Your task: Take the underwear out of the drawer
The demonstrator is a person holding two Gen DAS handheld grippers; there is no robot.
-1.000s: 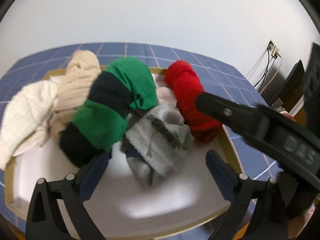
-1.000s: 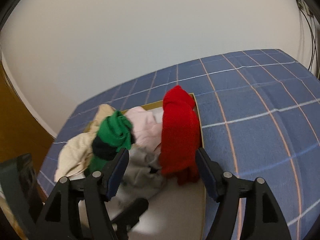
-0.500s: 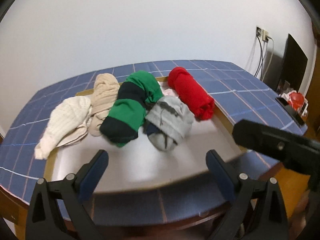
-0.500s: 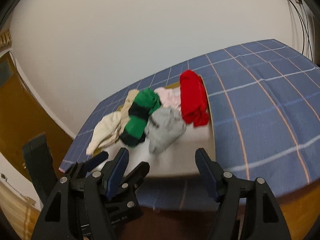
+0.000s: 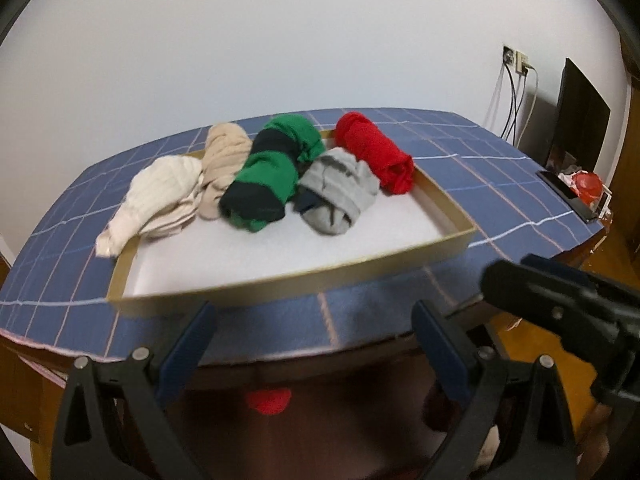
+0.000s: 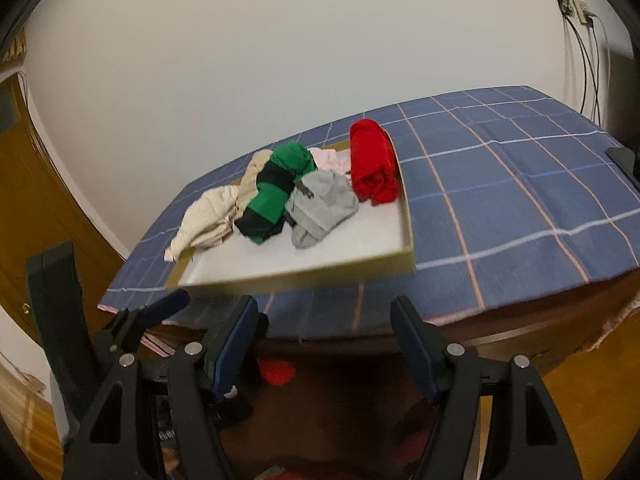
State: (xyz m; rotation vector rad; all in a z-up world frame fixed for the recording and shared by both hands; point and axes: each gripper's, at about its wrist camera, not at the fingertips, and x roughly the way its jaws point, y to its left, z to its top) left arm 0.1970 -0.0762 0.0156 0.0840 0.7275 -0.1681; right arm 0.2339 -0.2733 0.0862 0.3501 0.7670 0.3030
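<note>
A shallow drawer with tan walls and a white floor lies on the blue checked tablecloth. Rolled underwear sits at its far end: a red roll, a grey one, a green-and-navy one, a beige one and a cream one hanging over the left wall. The right wrist view also shows a pink piece behind the grey roll. My left gripper is open and holds nothing, in front of the drawer's near wall. My right gripper is open and empty too, over the table's front edge.
The tablecloth stretches wide to the right of the drawer. A dark screen, a red object and wall cables are at the far right. Something red lies in the dark under the table. A wooden door stands at left.
Both grippers have drawn back from close above the rolls to the table's front edge, so the whole drawer now shows. The rolls have not moved and nothing was taken.
</note>
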